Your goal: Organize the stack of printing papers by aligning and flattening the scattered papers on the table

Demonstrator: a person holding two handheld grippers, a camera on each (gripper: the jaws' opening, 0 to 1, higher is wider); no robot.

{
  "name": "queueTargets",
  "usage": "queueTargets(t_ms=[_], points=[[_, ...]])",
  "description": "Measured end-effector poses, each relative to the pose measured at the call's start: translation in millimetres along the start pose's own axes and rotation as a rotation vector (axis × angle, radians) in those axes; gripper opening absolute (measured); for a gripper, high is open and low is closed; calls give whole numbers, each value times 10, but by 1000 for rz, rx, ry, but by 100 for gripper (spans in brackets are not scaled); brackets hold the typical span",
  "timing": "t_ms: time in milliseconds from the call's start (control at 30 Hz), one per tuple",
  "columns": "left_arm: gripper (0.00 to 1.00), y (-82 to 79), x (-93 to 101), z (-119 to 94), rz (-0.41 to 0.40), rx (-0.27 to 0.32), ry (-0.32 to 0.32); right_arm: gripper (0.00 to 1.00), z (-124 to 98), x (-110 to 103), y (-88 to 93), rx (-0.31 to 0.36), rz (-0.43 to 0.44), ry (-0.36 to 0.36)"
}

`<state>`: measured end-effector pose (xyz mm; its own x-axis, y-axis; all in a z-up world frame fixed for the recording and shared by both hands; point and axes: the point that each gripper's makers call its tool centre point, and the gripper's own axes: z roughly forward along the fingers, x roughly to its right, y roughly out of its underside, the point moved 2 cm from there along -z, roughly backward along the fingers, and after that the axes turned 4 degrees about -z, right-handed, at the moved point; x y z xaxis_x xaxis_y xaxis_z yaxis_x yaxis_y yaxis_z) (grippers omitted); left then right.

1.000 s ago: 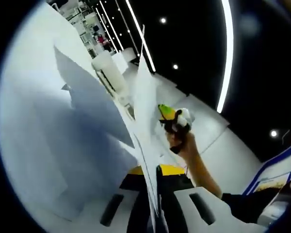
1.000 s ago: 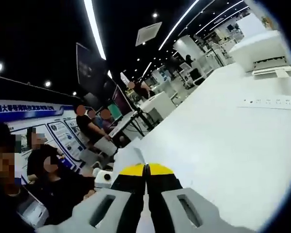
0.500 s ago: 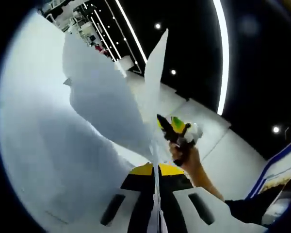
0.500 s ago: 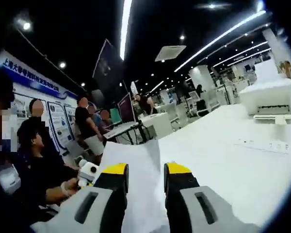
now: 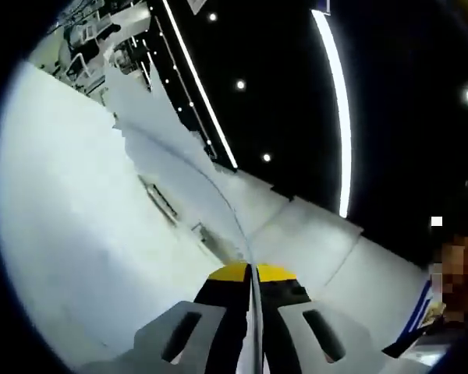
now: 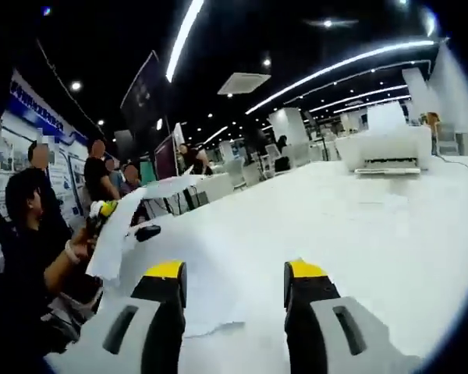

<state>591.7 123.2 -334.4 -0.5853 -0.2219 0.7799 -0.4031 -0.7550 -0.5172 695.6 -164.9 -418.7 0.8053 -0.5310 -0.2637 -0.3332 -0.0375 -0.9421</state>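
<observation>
**Right jaws spread, left jaws keep the sheet**

Half a second ago the right gripper [image 6: 234, 279] had only begun to part; now its jaws stand wide, released, over the white table [image 6: 359, 210]. The left gripper [image 5: 252, 274] stays clenched on a paper sheet [image 5: 179, 156] — seen edge-on, its long axis running away from the jaws, up and leftward. In the right gripper view that sheet [image 6: 129, 214] hangs off the table's left edge, lifted by the left gripper [image 6: 100, 212].
</observation>
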Motion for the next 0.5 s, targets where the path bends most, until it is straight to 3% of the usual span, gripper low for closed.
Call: queueTargets(t_ms=[100, 267, 367, 433, 500], points=[[6, -188, 93, -86, 71, 16, -15, 38, 53, -16, 185, -47, -7, 14], [6, -281, 140, -143, 103, 33, -20, 35, 300, -107, 360, -144, -75, -1], [6, -213, 145, -132, 108, 25, -23, 26, 386, -134, 464, -194, -139, 5], [6, -130, 67, -127, 137, -10, -58, 20, 407, -151, 522, -220, -204, 9], [6, -52, 57, -109, 134, -19, -51, 20, 424, -152, 565, -237, -218, 23]])
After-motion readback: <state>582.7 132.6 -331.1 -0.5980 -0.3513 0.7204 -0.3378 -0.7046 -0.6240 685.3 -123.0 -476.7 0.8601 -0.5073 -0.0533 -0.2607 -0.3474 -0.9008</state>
